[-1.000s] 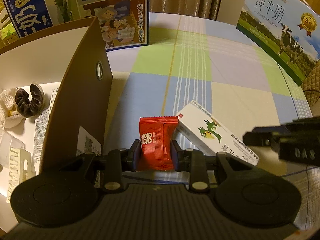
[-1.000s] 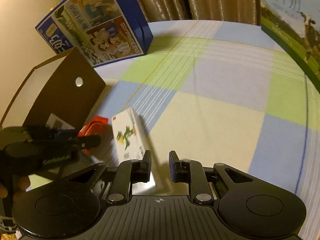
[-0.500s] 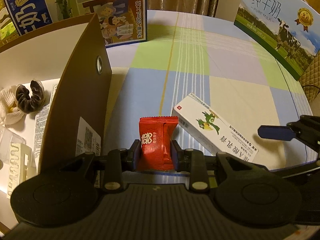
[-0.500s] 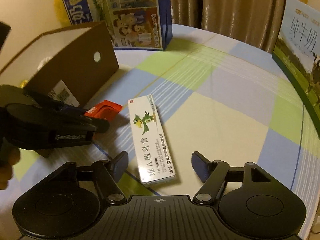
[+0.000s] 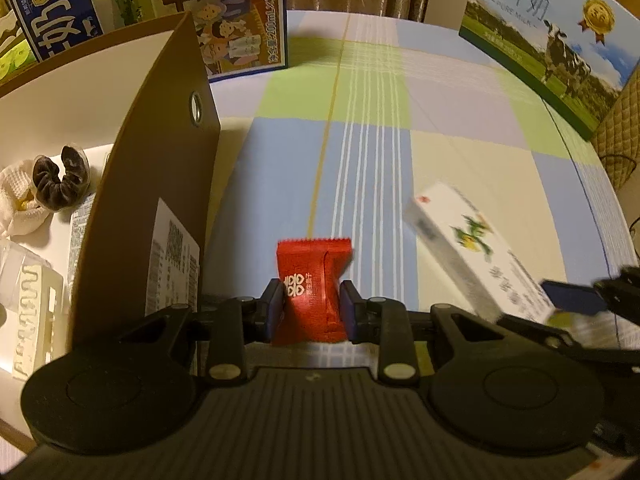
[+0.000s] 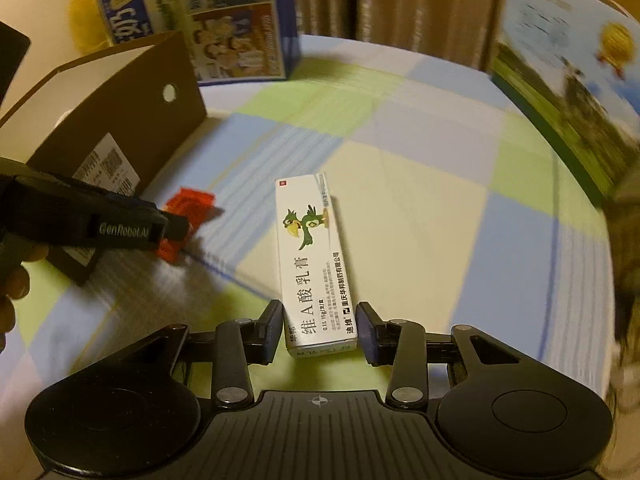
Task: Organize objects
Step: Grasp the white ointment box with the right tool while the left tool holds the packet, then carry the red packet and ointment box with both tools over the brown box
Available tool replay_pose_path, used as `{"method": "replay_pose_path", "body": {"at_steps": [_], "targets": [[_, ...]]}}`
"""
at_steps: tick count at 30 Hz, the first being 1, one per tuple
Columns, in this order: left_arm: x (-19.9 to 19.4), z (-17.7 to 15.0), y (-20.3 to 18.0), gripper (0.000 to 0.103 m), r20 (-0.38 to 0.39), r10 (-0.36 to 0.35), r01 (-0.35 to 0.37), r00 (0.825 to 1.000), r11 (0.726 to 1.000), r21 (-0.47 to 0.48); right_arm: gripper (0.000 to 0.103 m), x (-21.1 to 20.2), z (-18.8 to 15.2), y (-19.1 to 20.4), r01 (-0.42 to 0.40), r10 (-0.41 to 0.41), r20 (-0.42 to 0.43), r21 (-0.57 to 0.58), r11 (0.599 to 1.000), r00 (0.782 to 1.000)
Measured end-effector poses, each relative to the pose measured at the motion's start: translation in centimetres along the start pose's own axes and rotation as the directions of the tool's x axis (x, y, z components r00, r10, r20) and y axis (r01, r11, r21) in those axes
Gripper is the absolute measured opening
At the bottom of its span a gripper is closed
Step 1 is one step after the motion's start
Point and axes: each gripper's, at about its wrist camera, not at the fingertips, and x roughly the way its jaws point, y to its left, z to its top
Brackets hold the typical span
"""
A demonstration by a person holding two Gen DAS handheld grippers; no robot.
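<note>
Left wrist view: left gripper [image 5: 312, 308] clamped on red foil candy packet [image 5: 313, 284], just beside brown cardboard box wall [image 5: 160, 184], above checked tablecloth [image 5: 360, 152].

Right wrist view: right gripper [image 6: 319, 326] pads vs white rectangular ointment carton [image 6: 314, 256]: touching or small gap, can't tell.
</note>
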Motion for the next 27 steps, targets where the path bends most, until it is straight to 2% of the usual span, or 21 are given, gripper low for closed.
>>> {"method": "replay_pose_path", "body": {"at_steps": [8,14,20,27], "targets": [[1.3,0.0,0.1,0.030,-0.026,-0.003,0.002,1.000,1.000,-0.027,0.037,-2.6,-2.8,-1.6,0.081,-0.082,-0.001,0.122,0.989,0.997],[1.0,-0.5,-0.3,0.027,-0.022,-0.014,0.014,1.000,1.000,0.014,0.037,-4.2,-4.3,-3.1,0.119,-0.119,-0.009,0.197,0.973,0.993],[-0.4,-2.8,-0.5,0.026,-0.045,-0.042,0.044,0.998,0.998,0.050,0.037,-5.8,-6.3,-2.5,0.130,-0.129,-0.017,0.228,0.965,0.991],[-3.0,-6.7,0.6,0.026,-0.067,-0.043,0.049,0.997,0.994,0.099,0.037,-7.5,-8.5,-0.3,0.109,-0.103,-0.039,0.207,0.972,0.994]]}}
